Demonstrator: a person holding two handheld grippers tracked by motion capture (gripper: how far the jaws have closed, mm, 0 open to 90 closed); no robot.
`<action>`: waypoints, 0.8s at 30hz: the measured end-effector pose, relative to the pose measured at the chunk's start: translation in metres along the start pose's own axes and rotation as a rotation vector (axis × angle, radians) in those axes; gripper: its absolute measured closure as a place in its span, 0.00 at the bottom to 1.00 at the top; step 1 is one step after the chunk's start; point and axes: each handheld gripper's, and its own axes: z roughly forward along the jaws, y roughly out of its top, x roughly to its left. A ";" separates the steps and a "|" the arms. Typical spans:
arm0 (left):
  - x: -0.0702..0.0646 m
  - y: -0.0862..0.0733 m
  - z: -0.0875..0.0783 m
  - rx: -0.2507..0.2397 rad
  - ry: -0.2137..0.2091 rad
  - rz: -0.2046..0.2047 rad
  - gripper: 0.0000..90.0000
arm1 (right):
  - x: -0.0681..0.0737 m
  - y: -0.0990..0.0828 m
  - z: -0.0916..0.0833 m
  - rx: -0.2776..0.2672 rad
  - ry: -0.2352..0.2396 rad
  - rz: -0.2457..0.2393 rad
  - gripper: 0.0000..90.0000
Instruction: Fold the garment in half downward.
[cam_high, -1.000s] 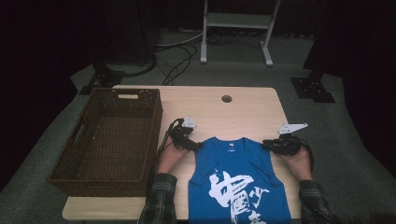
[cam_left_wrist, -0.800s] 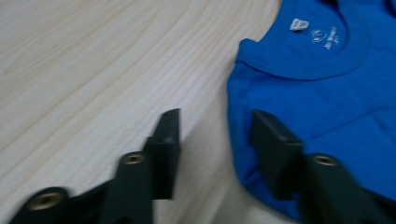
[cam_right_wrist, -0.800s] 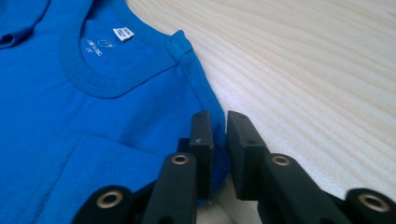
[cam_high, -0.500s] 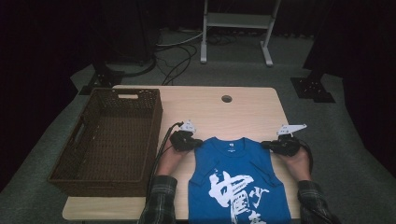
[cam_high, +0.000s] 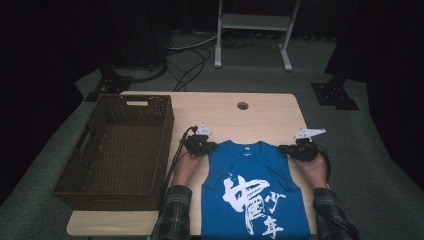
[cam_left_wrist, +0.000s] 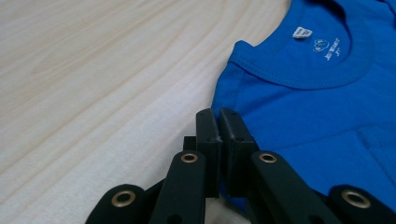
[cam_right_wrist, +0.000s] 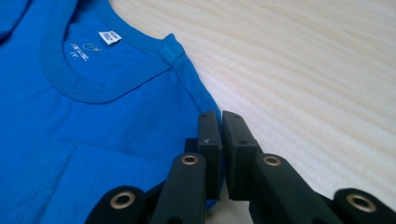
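A dark room with grey carpet is seen around a light wooden table (cam_high: 270, 117), and a white metal stand (cam_high: 252, 22) plus some black cables (cam_high: 187, 65) are parked on the floor behind it. The left half of the table is taken up by a big brown wicker basket (cam_high: 117, 150). Just right of that, a blue T-shirt (cam_high: 255, 195) with white characters printed on it is laid flat, collar toward the far side and hem hanging off the near edge, pretty much between the two forearms in plaid sleeves.

The shirt is gripped at both shoulders. The left gripper (cam_high: 200, 146) is parked on the shoulder edge nearest the basket; in the left gripper view its jaws have just been closing and are now pinched together with blue fabric (cam_left_wrist: 299, 93) caught between them. The right gripper (cam_high: 300, 150) is set on the opposite shoulder, and in the right gripper view its jaws have likewise been closing and are clamped on the shoulder seam edge (cam_right_wrist: 116, 116). A small white neck label (cam_left_wrist: 302, 32) is visible inside the collar.
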 end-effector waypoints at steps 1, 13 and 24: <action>0.001 0.001 0.001 0.002 0.010 -0.003 0.97 | -0.001 0.001 0.002 -0.001 -0.004 0.001 0.96; 0.017 0.012 0.012 0.008 0.078 -0.030 0.97 | -0.013 0.017 0.020 -0.010 -0.033 0.018 0.96; 0.034 0.017 0.018 -0.002 0.092 -0.063 0.97 | -0.028 0.031 0.036 -0.019 -0.031 0.042 0.96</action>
